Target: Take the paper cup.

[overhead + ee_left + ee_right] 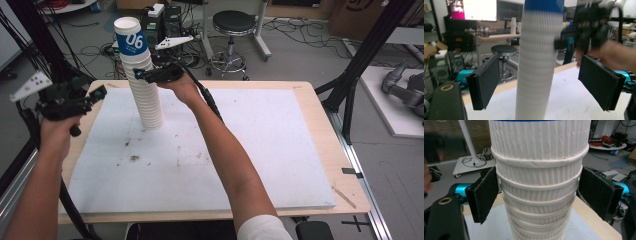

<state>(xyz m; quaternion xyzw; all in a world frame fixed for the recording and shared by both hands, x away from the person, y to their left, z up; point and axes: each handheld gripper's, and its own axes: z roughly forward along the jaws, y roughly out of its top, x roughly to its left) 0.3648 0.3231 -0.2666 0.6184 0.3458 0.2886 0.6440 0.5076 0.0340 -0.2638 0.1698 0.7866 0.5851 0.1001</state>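
High view: tall stack (145, 87) of inverted white paper cups standing upright on the white board (260, 150), toward its far left, topped by a blue-banded cup (131, 37) marked 06. Right gripper (141, 75) reaching in level at the upper part of the stack, jaws either side of it. Right gripper view: pads (484, 195) apart, straddling the ribbed cups just under the top few rims; left pad at or just off the wall, right pad with a sliver of gap, so no real clamp. Left gripper (100, 93) held off to the left, clear of the stack; in its own view jaws wide apart, stack (537, 65) framed between them but farther off.

Step in hand, by the look: bracing or gripping the stack high up, to lift off the upper cups. Next move calls for squeezing squarely below a rim without tilting the column, then a straight upward pull, left gripper closing in lower down to steady the rest.
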